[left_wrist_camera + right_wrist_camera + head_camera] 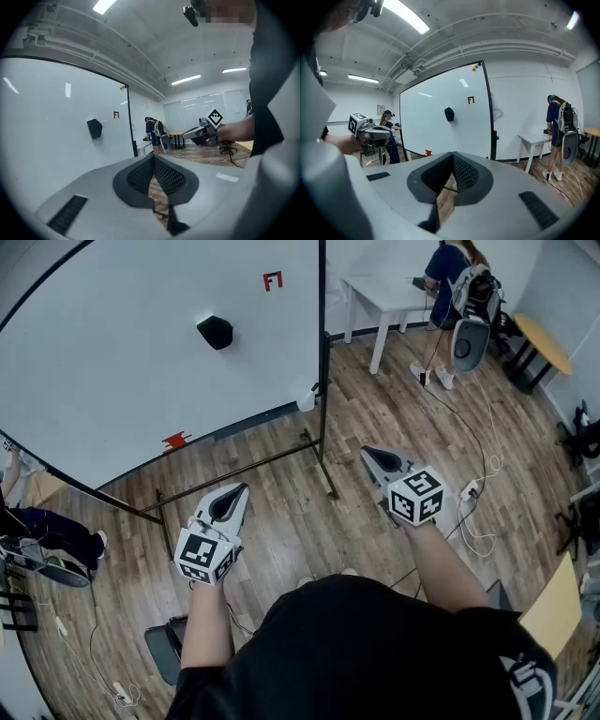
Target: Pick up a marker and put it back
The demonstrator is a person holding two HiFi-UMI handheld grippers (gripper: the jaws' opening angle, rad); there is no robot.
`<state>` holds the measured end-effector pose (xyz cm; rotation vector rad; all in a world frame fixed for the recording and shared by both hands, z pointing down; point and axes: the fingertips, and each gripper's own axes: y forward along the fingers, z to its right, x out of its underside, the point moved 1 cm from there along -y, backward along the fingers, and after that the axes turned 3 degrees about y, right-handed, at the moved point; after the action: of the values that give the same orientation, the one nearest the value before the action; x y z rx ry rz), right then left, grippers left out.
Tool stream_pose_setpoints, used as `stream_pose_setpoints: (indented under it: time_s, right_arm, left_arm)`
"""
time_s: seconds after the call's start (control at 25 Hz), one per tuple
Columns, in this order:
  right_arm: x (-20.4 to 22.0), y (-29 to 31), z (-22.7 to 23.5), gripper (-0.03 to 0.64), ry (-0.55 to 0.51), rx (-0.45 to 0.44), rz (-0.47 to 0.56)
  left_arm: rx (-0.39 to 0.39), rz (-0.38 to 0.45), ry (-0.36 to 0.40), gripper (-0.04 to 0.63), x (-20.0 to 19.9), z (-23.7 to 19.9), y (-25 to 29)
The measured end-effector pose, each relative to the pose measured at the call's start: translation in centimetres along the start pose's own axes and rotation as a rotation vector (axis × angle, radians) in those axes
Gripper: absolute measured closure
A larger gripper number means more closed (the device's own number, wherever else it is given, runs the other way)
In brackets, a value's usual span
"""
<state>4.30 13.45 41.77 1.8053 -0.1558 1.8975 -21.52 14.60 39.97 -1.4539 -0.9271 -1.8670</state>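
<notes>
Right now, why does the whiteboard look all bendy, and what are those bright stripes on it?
Head view: the wide lens bows the straight edge of the whiteboard into a curve. Left gripper view: the stripes are glare from a ceiling light bouncing off the shiny board, and the picture's corners go dark. Right gripper view: a similar reflection shows on the board, with a bright light strip overhead.

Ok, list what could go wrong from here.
Both the left hand-held gripper and right hand-held gripper have jaws together and empty; reaching for the red item on the whiteboard's lower edge like that may knock it off. The stand's foot and floor cables could trip the person stepping closer.
</notes>
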Motion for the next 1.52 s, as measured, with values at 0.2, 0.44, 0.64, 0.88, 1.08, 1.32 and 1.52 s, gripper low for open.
stream_pose_setpoints:
  time_s: [0.2, 0.44, 0.64, 0.88, 1.08, 1.32, 1.52]
  right_arm:
    - [0.2, 1.2, -1.0, 0.62, -0.004, 0.01, -0.003]
    - [0.0, 2.7, -2.0, 0.62, 0.017, 0.039, 0.013]
    - [0.0, 3.8, -2.5, 0.62, 0.022, 0.07, 0.006]
    - [-0.3, 4.8, -1.9, 0.62, 0.022, 0.082, -0.001]
    - [-0.9, 5.4, -0.1, 0.62, 0.024, 0.073, -0.003]
    - [-0.2, 7.7, 4.4, 0.62, 0.042, 0.056, -0.014]
    - [-0.8, 11.4, 9.1, 0.62, 0.042, 0.015, -0.025]
  left_arm:
    - [0.014, 0.0, -0.009, 0.584, 0.9, -1.3, -0.6]
    - [0.037, 0.003, -0.011, 0.584, 2.0, -3.1, -1.2]
    - [0.038, 0.012, -0.023, 0.584, 2.6, -4.7, -2.0]
    - [0.059, 0.013, -0.012, 0.584, 2.7, -5.6, -1.3]
    - [0.065, 0.001, -0.007, 0.584, 1.8, -5.9, 0.9]
    - [0.055, -0.021, 0.004, 0.584, 2.1, -6.3, 5.3]
    - [0.032, -0.041, -0.016, 0.584, 2.3, -7.5, 10.5]
